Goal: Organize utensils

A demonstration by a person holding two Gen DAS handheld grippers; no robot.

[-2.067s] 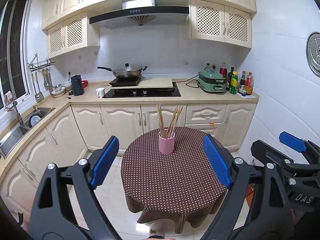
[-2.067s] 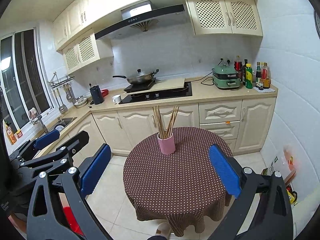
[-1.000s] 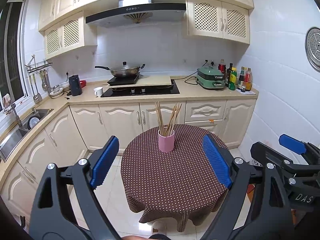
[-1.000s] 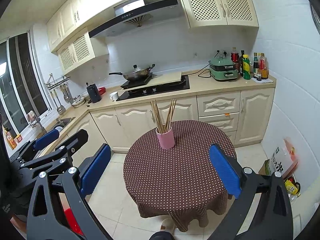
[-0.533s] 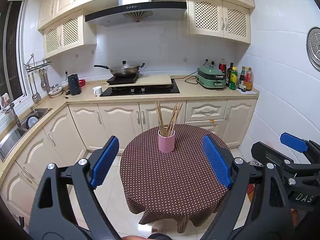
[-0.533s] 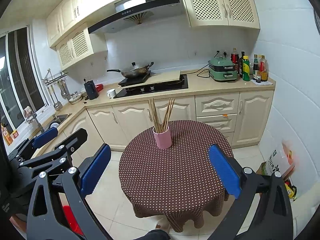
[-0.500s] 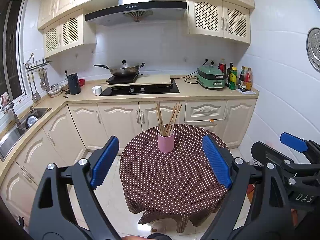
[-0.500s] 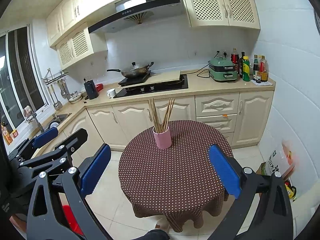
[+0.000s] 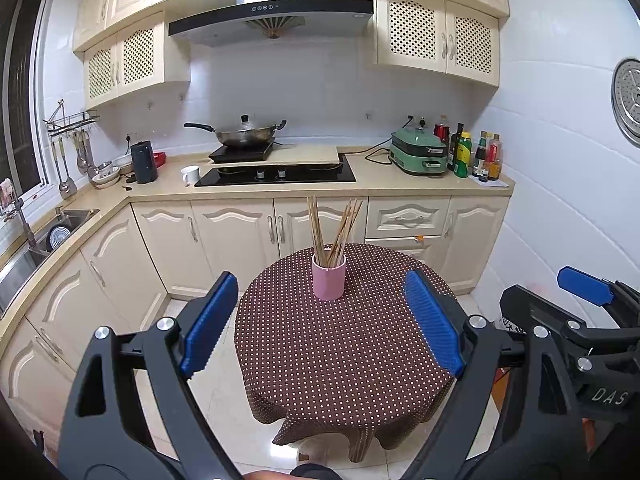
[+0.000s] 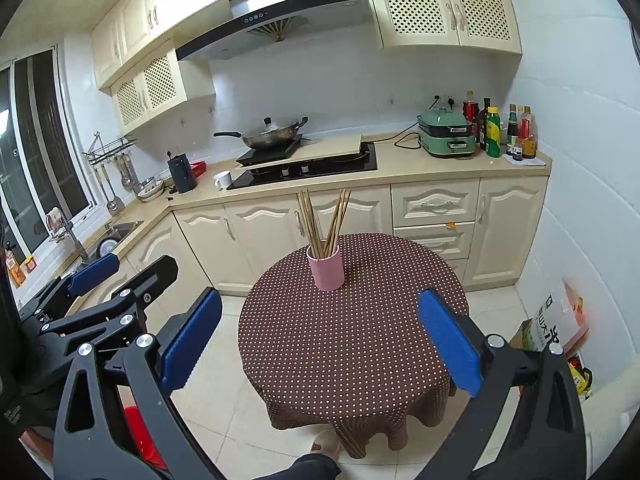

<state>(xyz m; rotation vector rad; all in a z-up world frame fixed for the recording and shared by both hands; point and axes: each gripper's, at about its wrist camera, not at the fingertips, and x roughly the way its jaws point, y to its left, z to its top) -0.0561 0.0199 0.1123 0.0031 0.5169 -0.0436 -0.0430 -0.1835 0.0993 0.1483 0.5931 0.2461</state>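
One pink cup [image 9: 329,280] stands upright toward the far side of one round table [image 9: 344,360]. A bundle of chopsticks [image 9: 334,226] splays out of it in two groups; they are too many and too close to count. Both grippers hang short of the table, well apart from the cup: the left gripper [image 9: 320,324] and the right gripper [image 10: 320,340] each have their blue pads spread wide and hold nothing. A brown cloth with white dots covers the table, which stands on a pale tile floor in a kitchen of cream cabinets. One wok [image 9: 244,133] sits on the hob. The right gripper's body reads "DAS".
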